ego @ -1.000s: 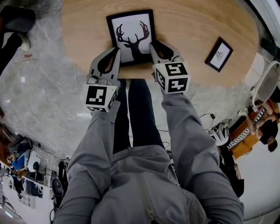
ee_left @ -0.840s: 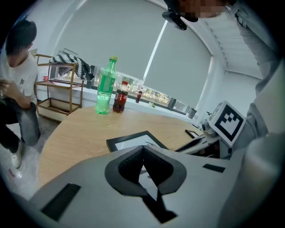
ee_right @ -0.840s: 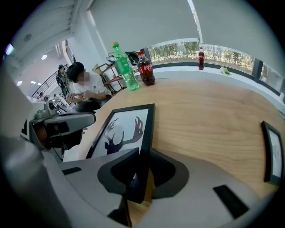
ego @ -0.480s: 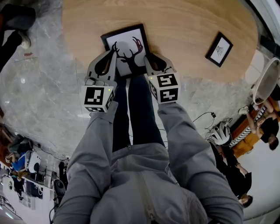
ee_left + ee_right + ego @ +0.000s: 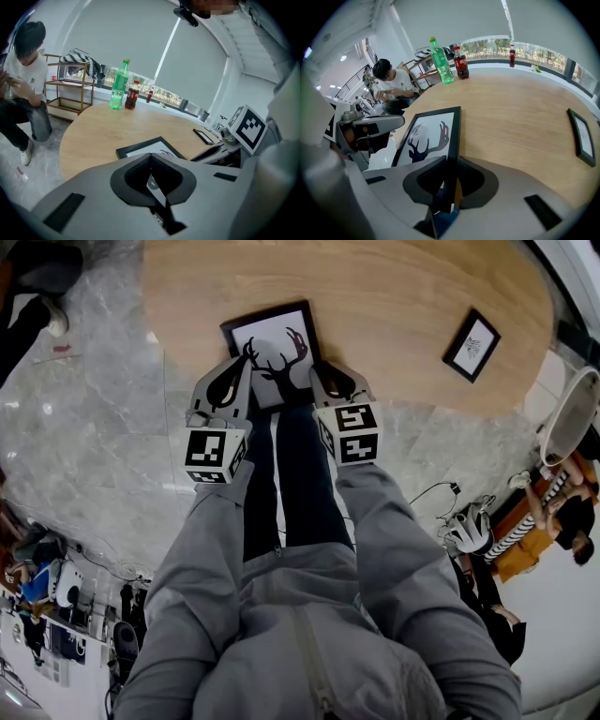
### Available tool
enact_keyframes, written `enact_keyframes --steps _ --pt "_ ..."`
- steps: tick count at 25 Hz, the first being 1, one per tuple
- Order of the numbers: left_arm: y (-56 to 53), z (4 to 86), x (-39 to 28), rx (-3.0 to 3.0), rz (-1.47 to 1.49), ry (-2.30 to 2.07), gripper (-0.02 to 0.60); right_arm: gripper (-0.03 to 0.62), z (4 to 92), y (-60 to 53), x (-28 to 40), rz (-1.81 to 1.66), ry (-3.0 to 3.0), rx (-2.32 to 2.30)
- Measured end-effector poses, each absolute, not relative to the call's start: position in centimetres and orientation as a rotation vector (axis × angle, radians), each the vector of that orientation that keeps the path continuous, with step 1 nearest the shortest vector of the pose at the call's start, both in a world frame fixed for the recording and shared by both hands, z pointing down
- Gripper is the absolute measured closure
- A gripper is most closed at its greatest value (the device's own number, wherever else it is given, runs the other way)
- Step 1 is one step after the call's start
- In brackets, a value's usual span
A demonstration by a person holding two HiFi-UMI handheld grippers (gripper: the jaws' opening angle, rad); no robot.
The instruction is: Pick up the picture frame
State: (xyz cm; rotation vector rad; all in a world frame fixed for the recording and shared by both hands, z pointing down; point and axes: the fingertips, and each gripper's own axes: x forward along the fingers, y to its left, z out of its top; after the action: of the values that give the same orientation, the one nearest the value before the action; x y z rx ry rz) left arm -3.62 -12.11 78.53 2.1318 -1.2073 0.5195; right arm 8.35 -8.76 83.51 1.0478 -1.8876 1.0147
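The black picture frame (image 5: 272, 338) with a deer print lies at the wooden table's (image 5: 403, 287) near edge. Its near side sticks out past the edge. My left gripper (image 5: 246, 360) is shut on the frame's near left corner. In the left gripper view the frame (image 5: 145, 149) runs into the closed jaws of that gripper (image 5: 151, 160). My right gripper (image 5: 315, 367) grips the near right corner. Its jaws have just been closing, and in the right gripper view the frame's (image 5: 429, 136) black side edge is pinched in that gripper (image 5: 449, 165).
A small black frame (image 5: 471, 345) lies on the table to the right. A green bottle (image 5: 440, 55) and a cola bottle (image 5: 461, 62) stand at the far side. A seated person (image 5: 23, 79) is off the table's far left. Grey marble floor (image 5: 103, 446) lies below.
The deer frame has slid toward me and down the picture, turning slightly, until it overhangs the table edge. Both grippers came back with it.
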Motion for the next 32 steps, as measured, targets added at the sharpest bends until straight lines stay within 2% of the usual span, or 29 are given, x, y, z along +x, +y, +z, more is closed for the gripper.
enact_keyframes --steps 14,15,17,18,22,25,32 --pt "-4.8 80.5 -6.6 1.908 0.419 -1.145 0.561 0.513 83.2 -6.7 7.8 1.023 -1.871 1.012" --pt "-4.2 80.7 -6.5 1.896 0.404 -1.126 0.553 0.511 83.2 -6.6 7.8 1.023 -1.872 1.012" --pt "-3.4 80.8 -6.1 1.873 0.362 -1.086 0.460 0.511 83.2 -6.5 7.8 1.023 -1.871 1.012" --pt "-3.0 80.9 -5.8 1.860 0.341 -1.066 0.434 0.511 83.2 -6.4 7.8 1.024 -1.869 1.011" --pt "-2.0 82.1 -4.4 1.805 0.293 -0.970 0.355 0.511 83.3 -5.8 7.8 1.033 -1.864 1.000" --pt "-1.2 83.3 -3.0 1.767 0.292 -0.855 0.321 0.511 83.4 -5.2 7.6 1.040 -1.862 0.989" --pt "-1.4 85.5 -1.3 1.703 0.274 -0.742 0.313 0.511 83.6 -4.8 7.6 1.060 -1.861 0.975"
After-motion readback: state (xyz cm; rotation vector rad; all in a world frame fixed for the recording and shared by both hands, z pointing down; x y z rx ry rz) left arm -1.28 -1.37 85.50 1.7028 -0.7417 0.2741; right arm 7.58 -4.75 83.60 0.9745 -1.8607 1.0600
